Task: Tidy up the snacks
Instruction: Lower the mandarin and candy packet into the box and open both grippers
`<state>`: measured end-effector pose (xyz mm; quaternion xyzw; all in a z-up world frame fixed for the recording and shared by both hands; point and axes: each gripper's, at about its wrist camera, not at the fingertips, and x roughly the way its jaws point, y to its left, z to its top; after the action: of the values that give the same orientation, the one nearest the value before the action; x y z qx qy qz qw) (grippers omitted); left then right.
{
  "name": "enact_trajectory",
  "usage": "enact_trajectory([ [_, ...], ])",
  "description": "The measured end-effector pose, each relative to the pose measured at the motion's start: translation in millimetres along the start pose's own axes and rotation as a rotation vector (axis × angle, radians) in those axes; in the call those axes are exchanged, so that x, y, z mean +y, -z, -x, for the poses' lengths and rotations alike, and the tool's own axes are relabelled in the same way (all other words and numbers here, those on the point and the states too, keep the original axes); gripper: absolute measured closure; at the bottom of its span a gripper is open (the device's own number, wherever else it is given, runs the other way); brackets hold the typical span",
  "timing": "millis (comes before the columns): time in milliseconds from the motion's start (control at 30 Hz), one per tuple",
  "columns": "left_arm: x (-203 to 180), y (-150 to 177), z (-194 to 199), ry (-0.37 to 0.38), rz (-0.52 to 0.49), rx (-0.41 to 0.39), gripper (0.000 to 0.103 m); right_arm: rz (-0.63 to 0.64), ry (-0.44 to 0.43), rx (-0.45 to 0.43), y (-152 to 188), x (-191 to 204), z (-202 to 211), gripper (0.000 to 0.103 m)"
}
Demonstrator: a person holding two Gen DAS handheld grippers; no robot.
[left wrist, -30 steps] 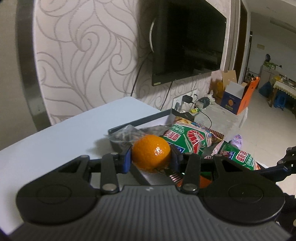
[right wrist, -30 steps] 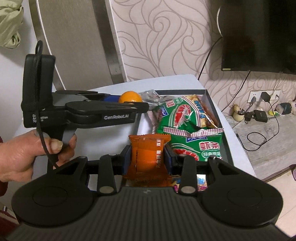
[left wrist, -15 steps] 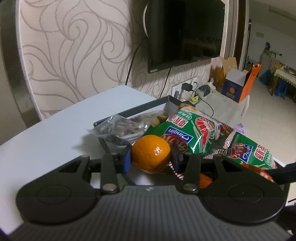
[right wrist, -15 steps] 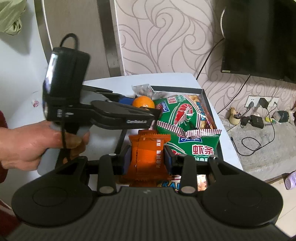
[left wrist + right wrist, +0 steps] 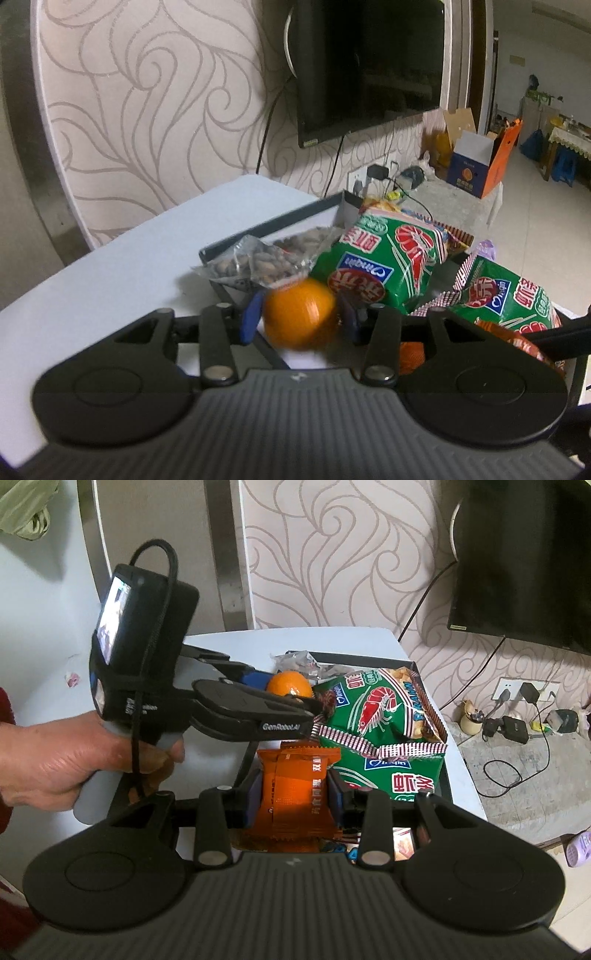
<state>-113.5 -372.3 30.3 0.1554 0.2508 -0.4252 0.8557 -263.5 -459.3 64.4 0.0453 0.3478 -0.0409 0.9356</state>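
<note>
A mandarin orange (image 5: 295,314), blurred, sits between the blue pads of my left gripper (image 5: 300,318). The jaws are opening and small gaps show on both sides of the fruit. In the right wrist view the left gripper (image 5: 291,695) reaches over the near-left corner of the dark tray (image 5: 369,658), with the orange (image 5: 290,684) at its tips. My right gripper (image 5: 295,794) is shut on an orange snack packet (image 5: 295,775) above the tray's near end. Two green shrimp-chip bags (image 5: 376,705) (image 5: 399,775) and a clear bag of nuts (image 5: 262,262) lie in the tray.
The tray rests on a white table (image 5: 110,266) whose right edge drops to the floor. A hand (image 5: 55,760) holds the left gripper's handle. A dark TV (image 5: 369,62) hangs on the patterned wall, and chargers and cables lie on a low ledge (image 5: 517,746).
The left gripper has moved in over the tray toward the green bags. Its pads have spread and the orange now looks blurred and slightly lower. The right gripper keeps its hold on the packet.
</note>
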Motion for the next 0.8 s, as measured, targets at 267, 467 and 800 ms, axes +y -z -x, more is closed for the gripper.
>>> enact_trajectory([
  [267, -2, -6, 3, 0.02, -0.004, -0.04, 0.042, -0.004, -0.002, 0.007, -2, 0, -2, 0.06],
  [467, 1, -2, 3, 0.025, 0.01, -0.029, 0.042, -0.005, -0.004, 0.005, -2, 0, -4, 0.06],
  [800, 0, -12, -5, -0.018, 0.024, 0.008, 0.043, 0.013, 0.008, 0.012, -6, 0, -17, 0.06],
])
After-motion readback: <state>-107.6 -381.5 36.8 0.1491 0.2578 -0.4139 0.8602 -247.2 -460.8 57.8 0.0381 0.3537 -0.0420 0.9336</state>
